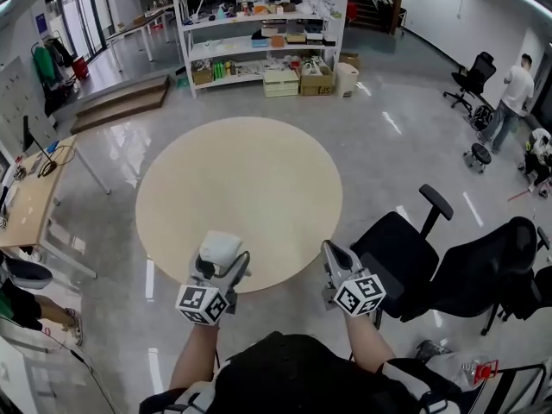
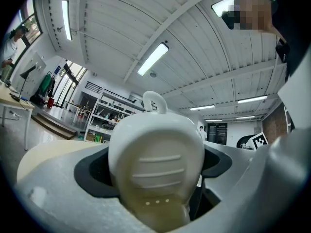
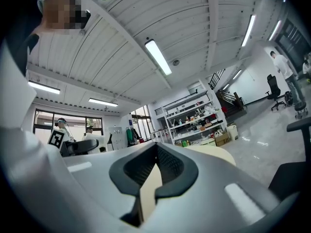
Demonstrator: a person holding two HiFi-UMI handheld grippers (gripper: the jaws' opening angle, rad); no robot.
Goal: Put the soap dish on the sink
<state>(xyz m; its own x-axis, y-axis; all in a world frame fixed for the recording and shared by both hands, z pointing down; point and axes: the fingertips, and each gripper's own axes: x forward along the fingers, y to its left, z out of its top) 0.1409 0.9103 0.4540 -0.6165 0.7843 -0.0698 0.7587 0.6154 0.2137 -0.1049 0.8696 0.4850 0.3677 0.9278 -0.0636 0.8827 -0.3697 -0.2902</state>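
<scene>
Soap dish point(image 2: 155, 154) clamped in left tool point(image 1: 224, 264); right tool point(image 1: 335, 253) clenched at round table point(image 1: 241, 179) edge.

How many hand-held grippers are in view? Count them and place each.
2. The left hand-held gripper is over the round table's near edge, holding the soap dish; the right hand-held gripper is beside it, empty.

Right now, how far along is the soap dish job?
Done: soap dish picked up. In hand: left hand-held gripper clamps it by the table's near edge; right hand-held gripper is shut, empty. Left: setting it down; no sink shows in any view.
</scene>
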